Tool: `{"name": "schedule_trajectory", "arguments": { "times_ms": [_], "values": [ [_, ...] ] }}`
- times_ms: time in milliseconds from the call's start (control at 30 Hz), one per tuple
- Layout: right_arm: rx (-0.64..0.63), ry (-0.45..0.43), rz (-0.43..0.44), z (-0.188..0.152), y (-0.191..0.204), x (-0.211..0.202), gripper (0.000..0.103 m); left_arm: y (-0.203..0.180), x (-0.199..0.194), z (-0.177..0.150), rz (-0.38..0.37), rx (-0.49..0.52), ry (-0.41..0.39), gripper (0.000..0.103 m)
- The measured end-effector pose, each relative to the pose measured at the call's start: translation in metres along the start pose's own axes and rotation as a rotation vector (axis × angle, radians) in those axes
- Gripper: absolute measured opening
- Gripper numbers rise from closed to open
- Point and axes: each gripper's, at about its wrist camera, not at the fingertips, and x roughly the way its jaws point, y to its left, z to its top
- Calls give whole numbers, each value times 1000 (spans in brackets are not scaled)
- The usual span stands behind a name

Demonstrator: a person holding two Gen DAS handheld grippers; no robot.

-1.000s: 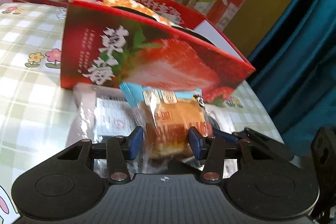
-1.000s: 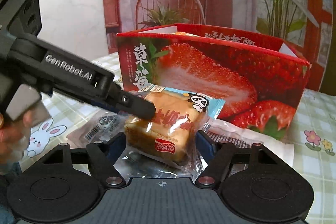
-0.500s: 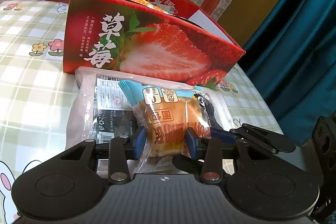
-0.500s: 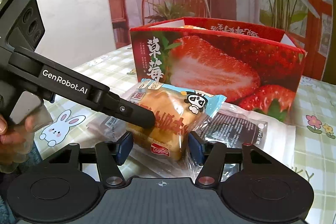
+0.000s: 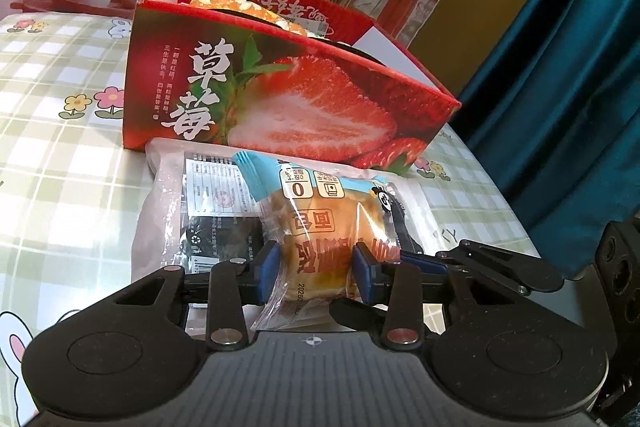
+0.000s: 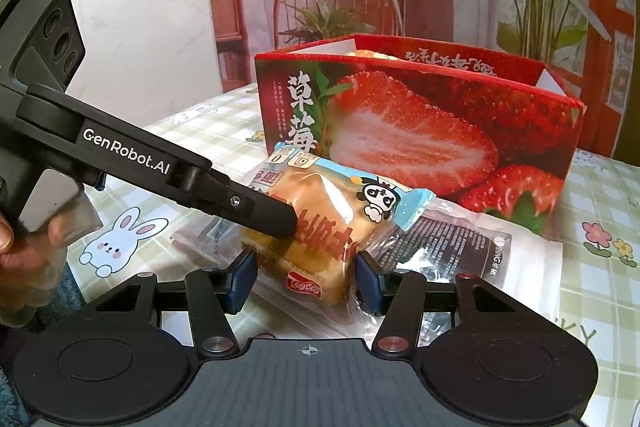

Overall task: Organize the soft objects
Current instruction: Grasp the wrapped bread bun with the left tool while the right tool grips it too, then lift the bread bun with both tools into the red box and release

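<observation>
a checked tablecloth (image 5: 60,155) with flowers and rabbits covers the table. on it stands an open red strawberry box (image 5: 280,107), something orange and white showing over its rim. flat against the box's front lies a clear plastic bag (image 5: 172,211) with a dark printed sheet inside. on that bag rests a wrapped bread bun (image 5: 324,239), blue at its top. the left gripper (image 5: 316,269) squeezes the bun between both blue pads. the right gripper (image 6: 306,277) is closing around the same bun, its left pad not quite touching.
</observation>
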Motion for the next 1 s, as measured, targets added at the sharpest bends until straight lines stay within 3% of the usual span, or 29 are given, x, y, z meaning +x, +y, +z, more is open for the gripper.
{"name": "schedule_trajectory", "arguments": {
  "times_ms": [300,533,1000],
  "values": [
    [-22,-1,-26,5,5,-6,49,-8,-11,6,2,45,-40,41],
    [-27,-65,-57,20,5,-26,47,-25,-29,15,-28,104,-104,41],
    [-33,-104,-82,22,8,-47,47,-34,-41,13,-50,125,-123,41]
  ]
}}
